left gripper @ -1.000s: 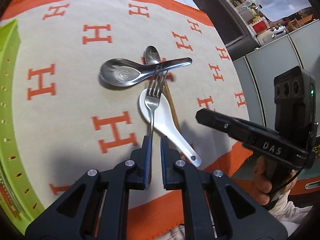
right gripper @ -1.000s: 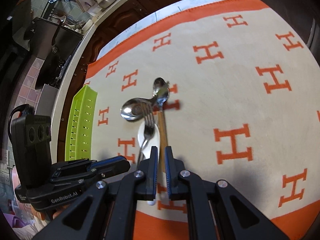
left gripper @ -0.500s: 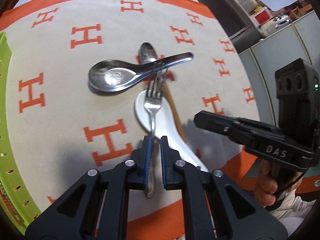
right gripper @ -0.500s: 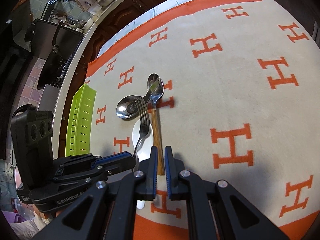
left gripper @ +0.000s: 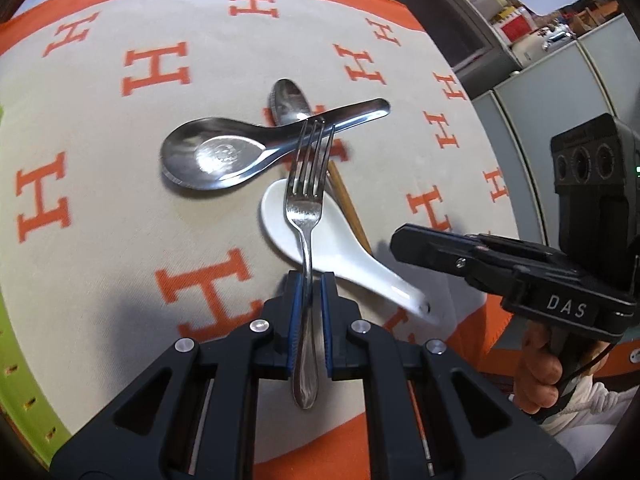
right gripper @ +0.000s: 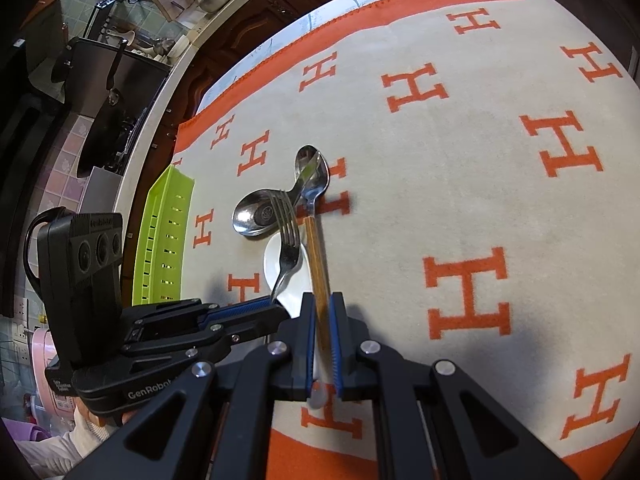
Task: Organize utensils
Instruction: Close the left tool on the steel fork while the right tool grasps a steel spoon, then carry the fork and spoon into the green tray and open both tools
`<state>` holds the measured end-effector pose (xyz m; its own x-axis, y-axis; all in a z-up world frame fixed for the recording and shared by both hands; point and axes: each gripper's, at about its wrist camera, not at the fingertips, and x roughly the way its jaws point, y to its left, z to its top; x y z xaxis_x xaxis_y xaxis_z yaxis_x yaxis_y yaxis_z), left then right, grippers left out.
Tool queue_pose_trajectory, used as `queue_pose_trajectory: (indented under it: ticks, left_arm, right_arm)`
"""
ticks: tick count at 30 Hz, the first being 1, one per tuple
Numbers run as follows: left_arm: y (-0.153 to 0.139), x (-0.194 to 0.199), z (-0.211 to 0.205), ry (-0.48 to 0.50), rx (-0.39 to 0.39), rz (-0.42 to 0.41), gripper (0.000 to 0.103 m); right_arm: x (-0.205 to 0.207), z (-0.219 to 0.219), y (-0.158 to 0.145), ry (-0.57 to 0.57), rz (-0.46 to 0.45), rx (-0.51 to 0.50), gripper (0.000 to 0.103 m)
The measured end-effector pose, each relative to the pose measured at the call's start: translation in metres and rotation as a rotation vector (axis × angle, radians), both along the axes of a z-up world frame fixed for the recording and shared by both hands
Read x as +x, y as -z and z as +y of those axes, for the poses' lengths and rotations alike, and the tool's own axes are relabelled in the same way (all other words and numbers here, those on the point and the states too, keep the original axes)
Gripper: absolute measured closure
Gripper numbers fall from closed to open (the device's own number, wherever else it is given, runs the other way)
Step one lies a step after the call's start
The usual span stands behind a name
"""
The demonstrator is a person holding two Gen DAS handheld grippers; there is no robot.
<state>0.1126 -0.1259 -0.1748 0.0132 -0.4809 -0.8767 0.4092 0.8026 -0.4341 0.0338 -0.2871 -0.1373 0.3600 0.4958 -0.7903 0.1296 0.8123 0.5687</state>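
A cream woven tablecloth with orange H letters (right gripper: 460, 184) is spreading across both views, a lime-green slotted plastic tray (right gripper: 164, 236) lying along its left edge. Mid-cloth, a broad steel soup spoon (left gripper: 224, 152) is crossing a slim steel spoon with a wooden handle (right gripper: 314, 208), beside a white ceramic spoon (left gripper: 344, 248). The left gripper (left gripper: 308, 312) is clamping the silver steel fork (left gripper: 306, 196) by its handle, tines pointing forward over the pile. The right gripper (right gripper: 321, 344) is straddling the wooden handle, which is running straight out along its fingers, jaws nearly together; whether they are actually pinching it cannot be told. The tray is lying nearer the left gripper, likely the fork's destination.
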Motion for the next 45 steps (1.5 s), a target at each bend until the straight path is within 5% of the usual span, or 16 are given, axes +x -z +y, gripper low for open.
queue_pose_trajectory:
  ticks: [7,19,37,45]
  left_arm:
    - [0.007,0.007,0.001,-0.037,-0.05,0.047,0.1]
    - [-0.014,-0.009,0.019,-0.086,0.04,-0.04,0.101]
    - [-0.025,-0.013,0.055,-0.146,0.006,-0.039,0.101]
    - [-0.039,-0.021,0.077,-0.178,-0.017,-0.074,0.101]
  right_arm:
    - [0.001,0.002,0.001,-0.006,0.0,-0.004,0.096]
    - [0.022,0.012,0.001,-0.036,0.017,-0.058,0.096]
    - [0.073,0.041,0.002,-0.115,0.05,-0.315,0.096]
    - [0.051,-0.003,-0.005,0.05,0.095,-0.281,0.097]
